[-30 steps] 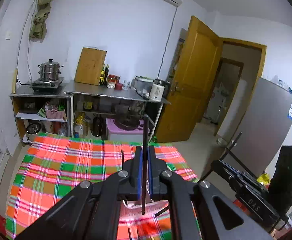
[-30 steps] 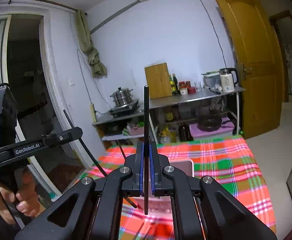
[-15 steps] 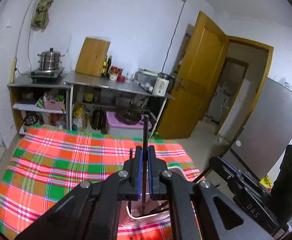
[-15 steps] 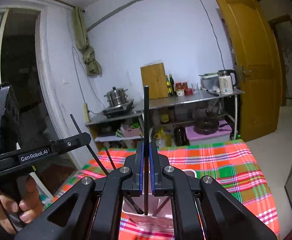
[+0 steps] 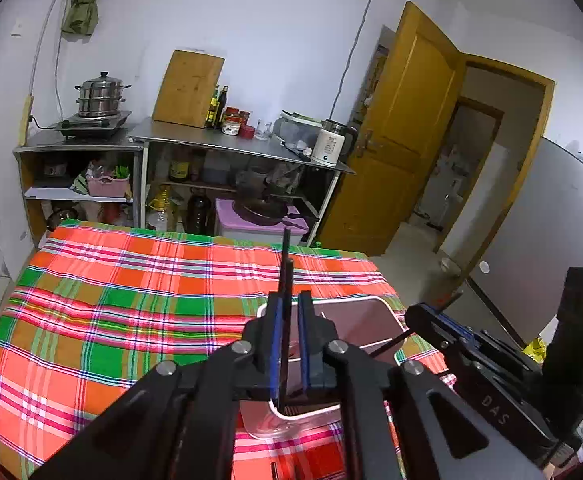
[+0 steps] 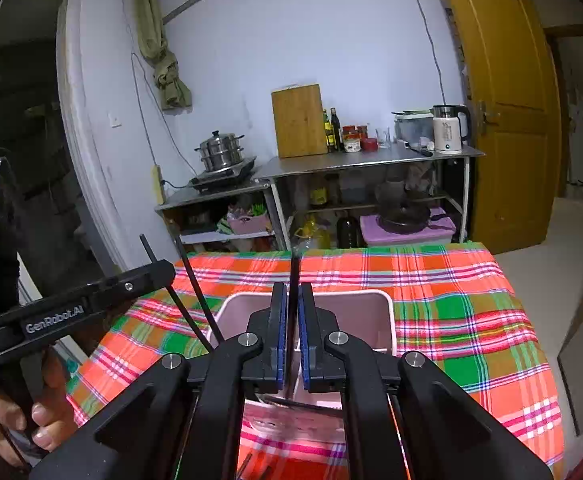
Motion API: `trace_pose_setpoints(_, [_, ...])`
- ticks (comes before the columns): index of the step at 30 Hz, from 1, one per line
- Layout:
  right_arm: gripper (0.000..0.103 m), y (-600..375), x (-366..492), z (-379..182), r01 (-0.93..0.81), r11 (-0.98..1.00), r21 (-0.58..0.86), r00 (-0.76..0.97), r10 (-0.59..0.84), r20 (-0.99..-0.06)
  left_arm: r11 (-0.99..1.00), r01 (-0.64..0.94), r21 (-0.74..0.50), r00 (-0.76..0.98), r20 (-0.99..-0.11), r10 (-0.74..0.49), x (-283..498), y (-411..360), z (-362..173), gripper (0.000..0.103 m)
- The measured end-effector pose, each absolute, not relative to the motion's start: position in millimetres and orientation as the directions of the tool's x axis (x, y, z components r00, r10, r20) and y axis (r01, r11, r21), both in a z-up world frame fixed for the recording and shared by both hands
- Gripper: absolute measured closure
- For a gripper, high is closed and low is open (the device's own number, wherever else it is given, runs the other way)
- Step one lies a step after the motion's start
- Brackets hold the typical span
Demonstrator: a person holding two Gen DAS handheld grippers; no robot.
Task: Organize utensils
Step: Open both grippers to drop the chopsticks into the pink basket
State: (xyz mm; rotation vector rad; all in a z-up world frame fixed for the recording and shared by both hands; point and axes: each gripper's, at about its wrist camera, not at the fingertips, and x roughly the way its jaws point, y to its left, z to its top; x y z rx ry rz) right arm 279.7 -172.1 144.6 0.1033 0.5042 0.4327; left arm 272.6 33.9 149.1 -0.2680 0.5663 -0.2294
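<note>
A pink utensil holder (image 5: pixel 371 300) stands on the plaid tablecloth (image 5: pixel 131 300). My left gripper (image 5: pixel 289 300) is right above it, and its jaws are opening. A black chopstick (image 5: pixel 287 256) stands upright between the pads, leaning on the left one, with a gap on its right. Its lower end dips into the holder. My right gripper (image 6: pixel 290 288) is shut on a second black chopstick (image 6: pixel 294 268), held upright over the holder (image 6: pixel 387 300). Several dark utensils lie in the holder. Each gripper shows at the edge of the other's view.
Steel shelving (image 5: pixel 231 148) with a steamer pot (image 5: pixel 101 96), a cutting board (image 5: pixel 189 88) and a kettle (image 5: pixel 331 148) runs along the back wall. A yellow door (image 5: pixel 403 132) stands open at the right. A hand (image 6: pixel 43 412) holds the left gripper's handle.
Both grippers came down toward the pink holder, and the chopsticks' lower ends now reach into it. The left jaws have parted slightly around their chopstick.
</note>
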Motion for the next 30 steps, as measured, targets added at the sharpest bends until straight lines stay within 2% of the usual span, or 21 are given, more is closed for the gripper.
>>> trace_pose_setpoints(2, [0.096, -174, 279, 145, -0.377, 0.903, 0.205, 0.784, 0.429, -0.448, 0.938, 0.144, -0.314, 0.826, -0.484, -0.289, 269, 35, 151, 0.078])
trace_pose_setpoints(4, [0.092, -176, 276, 147, -0.382, 0.901, 0.208, 0.785, 0.435, -0.441, 0.935, 0.149, -0.320, 0.835, -0.465, -0.293, 264, 37, 155, 0.075])
trace_pose_setpoints(16, [0.091, -196, 225, 166, -0.419, 0.883, 0.213, 0.801, 0.469, -0.371, 0.936, 0.168, -0.308, 0.856, -0.425, -0.294, 214, 38, 165, 0.074])
trace_pose_setpoints(30, [0.091, -224, 143, 154, -0.432, 0.874, 0.223, 0.783, 0.486, -0.388, 0.936, 0.215, -0.277, 0.849, -0.420, -0.320, 129, 19, 147, 0.074])
